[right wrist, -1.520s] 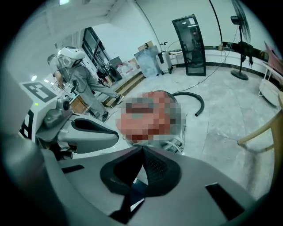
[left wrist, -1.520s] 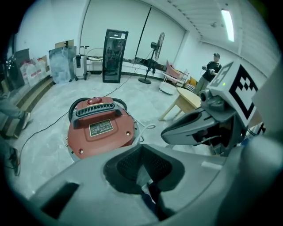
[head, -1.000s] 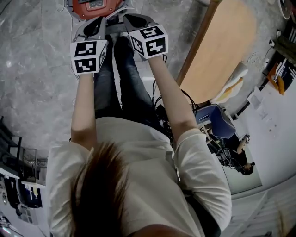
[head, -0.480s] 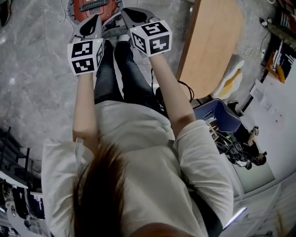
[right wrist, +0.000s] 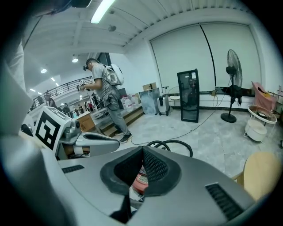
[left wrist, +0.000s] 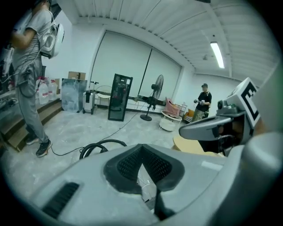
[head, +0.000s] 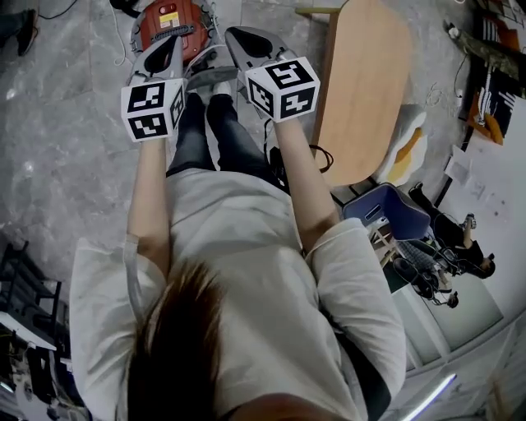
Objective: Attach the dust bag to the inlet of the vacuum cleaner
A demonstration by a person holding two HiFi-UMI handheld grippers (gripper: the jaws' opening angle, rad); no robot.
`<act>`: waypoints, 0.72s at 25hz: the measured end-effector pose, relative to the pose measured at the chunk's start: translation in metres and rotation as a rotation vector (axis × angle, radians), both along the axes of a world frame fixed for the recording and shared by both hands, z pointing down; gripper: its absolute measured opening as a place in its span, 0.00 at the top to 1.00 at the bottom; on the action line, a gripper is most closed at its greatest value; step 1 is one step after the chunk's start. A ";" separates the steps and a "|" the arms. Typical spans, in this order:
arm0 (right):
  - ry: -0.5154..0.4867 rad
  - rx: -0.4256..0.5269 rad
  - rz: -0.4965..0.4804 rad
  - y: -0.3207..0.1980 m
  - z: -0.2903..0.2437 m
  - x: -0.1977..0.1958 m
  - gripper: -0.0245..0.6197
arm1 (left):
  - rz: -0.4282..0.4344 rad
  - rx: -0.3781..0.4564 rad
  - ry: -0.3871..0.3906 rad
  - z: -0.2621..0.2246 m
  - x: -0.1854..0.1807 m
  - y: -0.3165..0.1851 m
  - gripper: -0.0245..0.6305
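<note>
- The left tool [head: 171,45] and the right tool [head: 238,37] are held out side by side ahead of the person, near each other but apart, both above the grey floor [head: 66,148].
- In its own view the left tool [left wrist: 141,151] has its jaws pressed together with nothing between them. The right tool [right wrist: 143,152] is closed the same way and is also empty.
- The vacuum cleaner [head: 174,20], red and round, stands on the floor just beyond the person's shoes, under the tool tips. A bit of its red top shows through the gap below the right tool's jaws.
- I cannot pick out the dust bag in any view.
- To the right, the long edge of a wooden bench [head: 366,82] runs close beside the right tool. To the left the floor lies open.
- Ahead, a black hose [right wrist: 170,145] loops on the floor. Past it there is wide bare floor up to a black cabinet [right wrist: 189,95] and a standing fan [right wrist: 232,66].
- A person with a backpack [right wrist: 104,92] stands by low steps off to the left.
- Near the fan stands a white round stand [right wrist: 260,126] with a pink cloth [right wrist: 261,92] behind it. What it holds is too small to tell.
- A blue thing [head: 386,214] sits beside the bench's near end; I cannot tell if it is a seat or a tub.
</note>
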State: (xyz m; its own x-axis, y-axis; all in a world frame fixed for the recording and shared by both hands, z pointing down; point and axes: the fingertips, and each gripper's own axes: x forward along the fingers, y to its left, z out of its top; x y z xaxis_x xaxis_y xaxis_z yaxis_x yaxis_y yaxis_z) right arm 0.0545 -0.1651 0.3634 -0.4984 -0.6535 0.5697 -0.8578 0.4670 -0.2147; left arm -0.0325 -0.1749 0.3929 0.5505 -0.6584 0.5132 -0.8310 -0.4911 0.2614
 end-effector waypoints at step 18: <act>-0.077 0.175 0.049 0.035 -0.121 0.026 0.96 | 0.060 0.141 -0.018 -0.107 0.010 0.030 0.94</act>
